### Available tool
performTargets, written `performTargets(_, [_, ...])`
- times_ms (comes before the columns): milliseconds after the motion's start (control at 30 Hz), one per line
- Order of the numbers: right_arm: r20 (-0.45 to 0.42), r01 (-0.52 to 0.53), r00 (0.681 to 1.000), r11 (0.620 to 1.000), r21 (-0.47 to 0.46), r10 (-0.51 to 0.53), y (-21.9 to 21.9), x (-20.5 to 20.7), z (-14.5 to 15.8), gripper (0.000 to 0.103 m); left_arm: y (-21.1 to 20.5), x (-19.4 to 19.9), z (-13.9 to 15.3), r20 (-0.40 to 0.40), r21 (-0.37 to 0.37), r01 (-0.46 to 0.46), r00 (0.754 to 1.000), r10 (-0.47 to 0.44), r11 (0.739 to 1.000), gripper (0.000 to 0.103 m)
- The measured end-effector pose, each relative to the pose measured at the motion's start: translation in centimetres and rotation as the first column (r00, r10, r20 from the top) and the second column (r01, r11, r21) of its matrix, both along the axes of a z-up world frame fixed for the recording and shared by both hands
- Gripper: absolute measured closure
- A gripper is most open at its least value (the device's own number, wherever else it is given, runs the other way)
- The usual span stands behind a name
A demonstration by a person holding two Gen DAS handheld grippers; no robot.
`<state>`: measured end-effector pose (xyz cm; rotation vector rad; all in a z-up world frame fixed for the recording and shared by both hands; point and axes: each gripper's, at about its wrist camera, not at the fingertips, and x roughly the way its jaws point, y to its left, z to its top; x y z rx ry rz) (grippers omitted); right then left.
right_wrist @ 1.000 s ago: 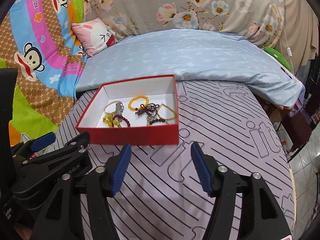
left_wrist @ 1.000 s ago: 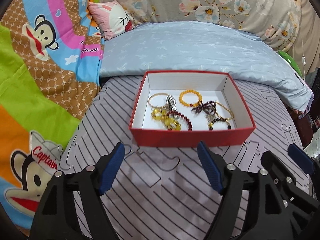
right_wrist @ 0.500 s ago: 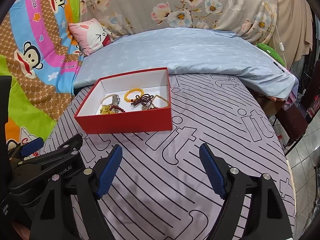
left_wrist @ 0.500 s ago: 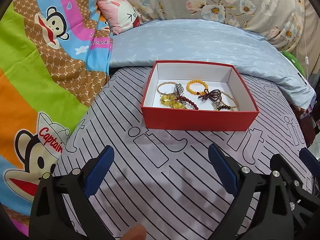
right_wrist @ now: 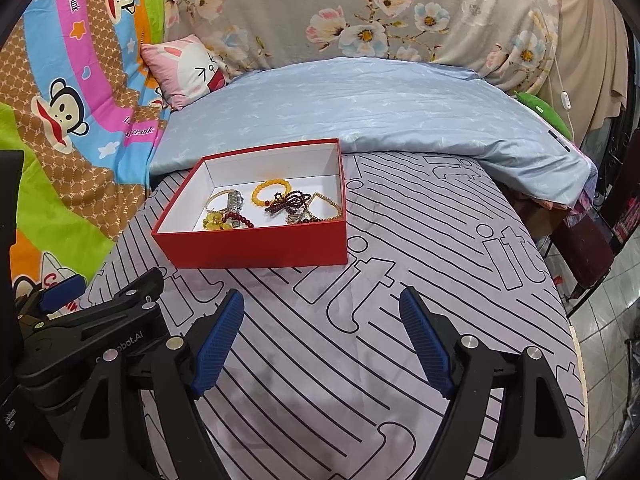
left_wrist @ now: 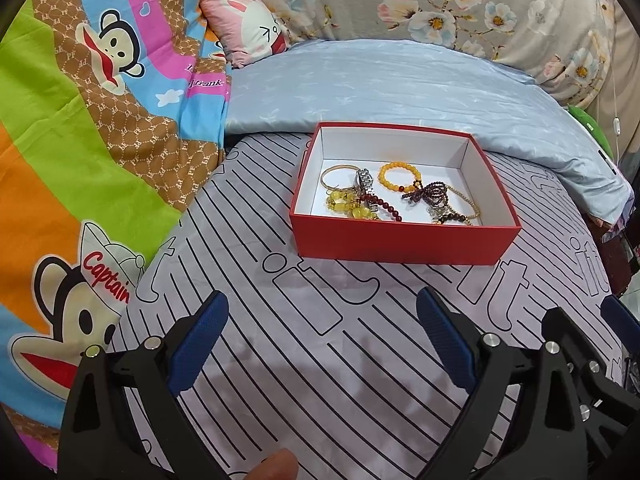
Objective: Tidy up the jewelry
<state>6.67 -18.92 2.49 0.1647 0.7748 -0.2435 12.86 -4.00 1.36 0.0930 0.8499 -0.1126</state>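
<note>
Two hand-held tools hover over a bed (left_wrist: 320,380) covered in a lilac sheet printed with black stripes, both angled down toward a red box (left_wrist: 404,240) of jewelry. The left tool (left_wrist: 320,344) has just been opening its jaws and now holds them wide, blue pads (left_wrist: 196,348) well apart with nothing between them; a fingertip (left_wrist: 280,466) shows at the lower edge of its view. The right tool (right_wrist: 320,344) has likewise just been opening and stands spread and empty over the sheet. The open box, white inside, sits on the bed beyond both tools, nearer the left one. Tangled on its floor lie an orange bead bracelet (left_wrist: 396,176), a gold bangle (left_wrist: 338,178), a silver watch (left_wrist: 366,184), yellow chunky beads (left_wrist: 346,204), a dark red bead strand (left_wrist: 426,194) and a thin gold chain (left_wrist: 466,200). Behind the box lies a pale blue quilt (left_wrist: 400,92), with a cartoon monkey blanket (left_wrist: 80,128) to the left and a pink rabbit pillow (left_wrist: 248,28) at the back.
</note>
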Motion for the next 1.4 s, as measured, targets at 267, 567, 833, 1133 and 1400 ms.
performTargets(267, [-0.001,0.001,1.0,1.0,0.001,-0.001,0.04,0.02,0.03,0.025,-0.04,-0.04,0.06,0.0,0.0,-0.001,1.0,0.001,1.0,0.01])
performTargets(567, [-0.002,0.0,1.0,1.0,0.001,0.0,0.04,0.01,0.02,0.025,0.14,0.09,0.1,-0.003,0.003,-0.008,1.0,0.008,1.0,0.01])
performTargets(833, [-0.001,-0.001,1.0,1.0,0.002,0.001,0.1,0.02,0.05,0.025,0.18,0.07,0.08,-0.002,0.004,-0.012,1.0,0.012,1.0,0.01])
performTargets(1133, [-0.001,-0.001,1.0,1.0,0.002,0.001,0.08,0.02,0.05,0.025,0.14,-0.16,0.24,0.009,0.016,-0.01,1.0,0.01,1.0,0.01])
performTargets(1400, [-0.002,-0.002,1.0,1.0,0.0,0.002,0.09,0.01,0.05,0.025,0.1,-0.11,0.31,0.008,0.019,-0.008,1.0,0.007,1.0,0.01])
